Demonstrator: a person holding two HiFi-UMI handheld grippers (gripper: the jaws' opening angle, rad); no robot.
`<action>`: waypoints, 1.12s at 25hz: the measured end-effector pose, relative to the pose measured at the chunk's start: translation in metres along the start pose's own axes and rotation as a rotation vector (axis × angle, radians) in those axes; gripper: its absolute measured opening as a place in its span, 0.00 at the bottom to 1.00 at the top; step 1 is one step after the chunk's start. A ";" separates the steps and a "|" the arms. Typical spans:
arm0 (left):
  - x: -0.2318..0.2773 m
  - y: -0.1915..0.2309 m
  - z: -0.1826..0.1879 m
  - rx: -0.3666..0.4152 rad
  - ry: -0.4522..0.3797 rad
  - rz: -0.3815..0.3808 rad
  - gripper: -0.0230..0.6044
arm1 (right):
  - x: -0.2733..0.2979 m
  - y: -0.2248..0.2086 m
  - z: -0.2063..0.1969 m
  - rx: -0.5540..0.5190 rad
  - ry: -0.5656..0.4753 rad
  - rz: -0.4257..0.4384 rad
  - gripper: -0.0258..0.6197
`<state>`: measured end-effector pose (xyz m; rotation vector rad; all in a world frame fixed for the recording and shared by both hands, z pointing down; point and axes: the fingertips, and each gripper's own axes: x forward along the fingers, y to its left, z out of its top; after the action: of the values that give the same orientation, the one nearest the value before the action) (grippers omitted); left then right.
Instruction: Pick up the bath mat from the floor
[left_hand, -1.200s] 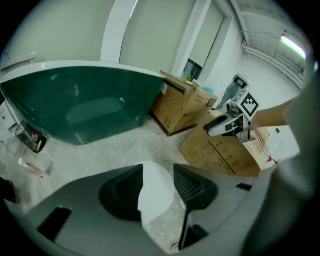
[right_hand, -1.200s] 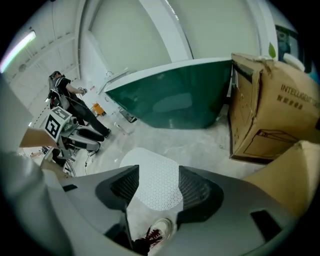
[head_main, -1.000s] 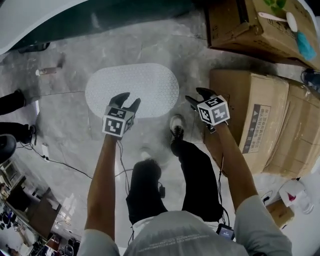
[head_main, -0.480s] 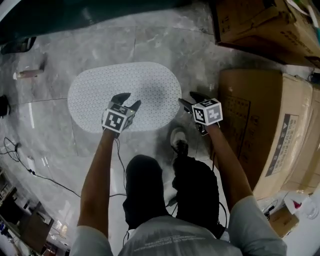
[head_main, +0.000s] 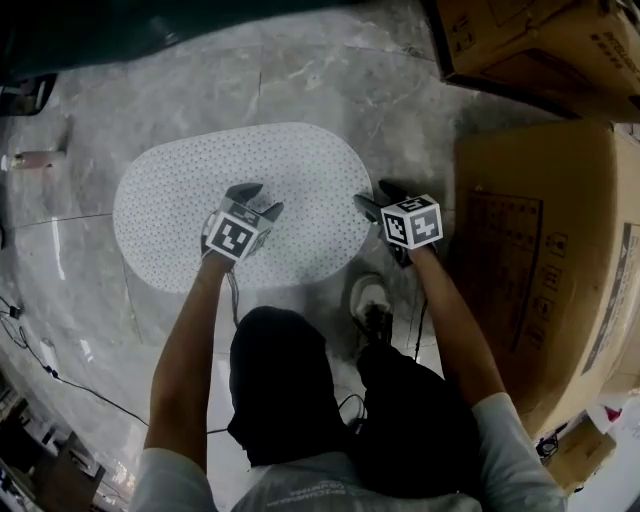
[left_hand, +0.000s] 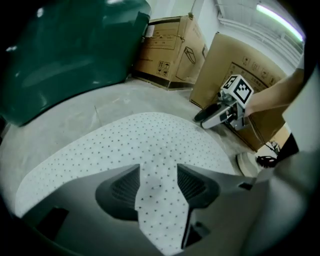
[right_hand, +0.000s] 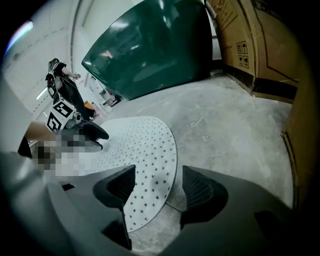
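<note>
Bath mat lay flat on floor. Left claw hung over its near side, right claw at its right edge. Both had just been opening, jaws apart, nothing gripped. Best, imo: slip one jaw under edge, then pinch.

Head view: dim and flat, colours muted, corners sinking almost to black. The polished floor throws back pale streaks of glare along the left side. The white mat is the brightest surface and turns greyer toward its right end. Both gripper views bend strongly at the edges and sit inside a black ring. In the left gripper view a strip light is burnt out at top right, and the green panel carries faint highlights. The parts nearest each lens look soft.
</note>
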<state>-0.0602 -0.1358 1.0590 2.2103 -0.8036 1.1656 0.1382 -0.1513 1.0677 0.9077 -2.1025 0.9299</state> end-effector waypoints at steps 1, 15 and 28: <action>0.004 0.002 -0.004 0.007 0.001 0.006 0.40 | 0.003 0.000 -0.002 -0.006 0.001 -0.004 0.48; 0.019 0.003 -0.025 0.006 -0.034 0.024 0.38 | 0.027 0.043 -0.004 -0.040 0.007 0.078 0.55; 0.021 0.000 -0.025 -0.068 -0.046 0.026 0.38 | 0.051 0.080 0.008 0.063 0.008 0.077 0.54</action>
<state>-0.0642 -0.1247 1.0899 2.1838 -0.8800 1.0866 0.0450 -0.1343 1.0759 0.8586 -2.1244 1.0429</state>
